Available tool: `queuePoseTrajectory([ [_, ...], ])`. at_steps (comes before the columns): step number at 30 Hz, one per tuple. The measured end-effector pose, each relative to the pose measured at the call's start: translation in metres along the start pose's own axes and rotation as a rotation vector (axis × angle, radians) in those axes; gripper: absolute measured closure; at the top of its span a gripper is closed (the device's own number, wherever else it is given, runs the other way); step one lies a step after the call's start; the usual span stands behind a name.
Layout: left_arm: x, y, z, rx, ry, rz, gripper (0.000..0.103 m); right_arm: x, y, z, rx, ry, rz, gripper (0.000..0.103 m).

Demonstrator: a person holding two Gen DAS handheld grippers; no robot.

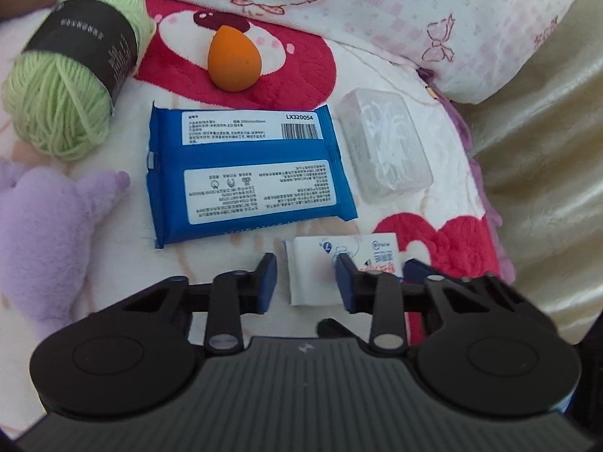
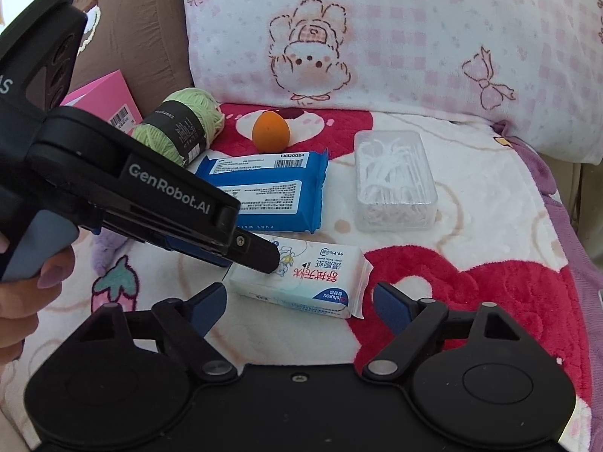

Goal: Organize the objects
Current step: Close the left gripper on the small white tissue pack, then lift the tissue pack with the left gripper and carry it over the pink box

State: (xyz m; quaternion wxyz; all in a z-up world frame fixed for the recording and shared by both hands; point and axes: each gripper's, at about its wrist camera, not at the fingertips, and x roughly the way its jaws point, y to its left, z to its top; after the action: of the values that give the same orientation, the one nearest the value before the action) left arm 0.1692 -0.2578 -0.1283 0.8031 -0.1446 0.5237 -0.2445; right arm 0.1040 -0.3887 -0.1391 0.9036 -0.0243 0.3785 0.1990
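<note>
Left wrist view: the left claw (image 1: 307,277) pinches one end of the small white wipes pack (image 1: 339,263) on the blanket (image 1: 414,203); right wrist view: the pack's long axis runs crosswise, just ahead of the open, empty right claw (image 2: 299,307).

Fleecy matt blanket (image 2: 471,203) under fingers; glossy white film pack (image 2: 301,282) between them; beyond, glossy blue wipes pack (image 1: 245,173), clear hard plastic box (image 1: 384,143), fuzzy green yarn (image 1: 60,98), matt orange sponge (image 1: 233,58)
</note>
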Motion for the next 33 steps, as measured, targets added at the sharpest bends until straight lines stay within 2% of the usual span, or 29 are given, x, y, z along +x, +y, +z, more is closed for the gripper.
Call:
queuePoseTrajectory([
  [6, 0.006, 0.001, 0.000, 0.003, 0.003, -0.015, 0.078, 0.011, 0.001, -0.002, -0.010, 0.013, -0.017, 0.025],
  [19, 0.004, -0.003, 0.000, -0.027, -0.005, -0.001, 0.078, 0.013, 0.012, -0.002, 0.011, 0.021, -0.069, 0.024],
  [33, -0.014, 0.002, -0.004, -0.032, 0.027, 0.007, 0.078, 0.002, 0.022, -0.002, 0.033, 0.035, -0.036, 0.024],
])
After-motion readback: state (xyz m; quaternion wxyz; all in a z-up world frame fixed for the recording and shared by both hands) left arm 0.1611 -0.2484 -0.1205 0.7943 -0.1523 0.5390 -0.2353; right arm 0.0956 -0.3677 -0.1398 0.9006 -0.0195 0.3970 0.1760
